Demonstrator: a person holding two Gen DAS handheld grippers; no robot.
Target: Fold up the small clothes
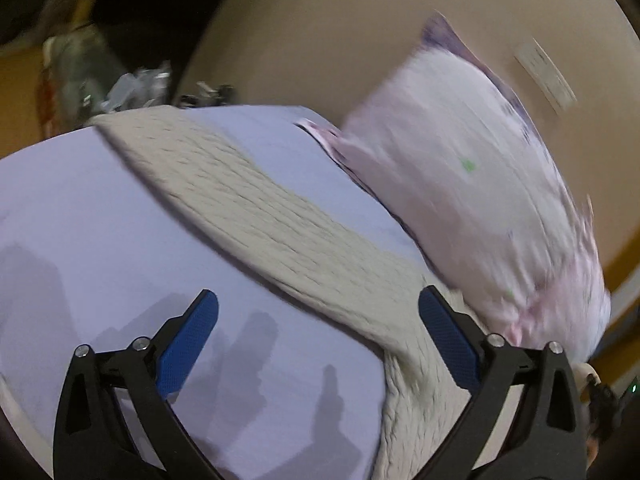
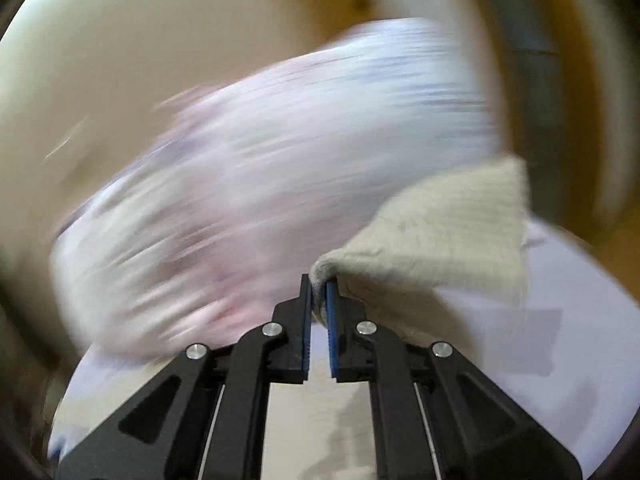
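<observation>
A cream knitted garment (image 1: pixel 272 216) lies in a long band across a pale lavender sheet (image 1: pixel 100 216). My left gripper (image 1: pixel 318 320) is open and empty, its blue pads on either side of the knit's near end, above it. My right gripper (image 2: pixel 319 284) is shut on a corner of the cream knit (image 2: pixel 440 232) and holds it lifted. A pink-white garment (image 2: pixel 260 184) lies behind it, blurred by motion; it also shows in the left wrist view (image 1: pixel 472 176).
A beige round table (image 1: pixel 328 40) carries the sheet and clothes. A white label (image 1: pixel 546 74) sits on the table at the far right. Blurred clutter (image 1: pixel 132 84) lies beyond the table's far left edge.
</observation>
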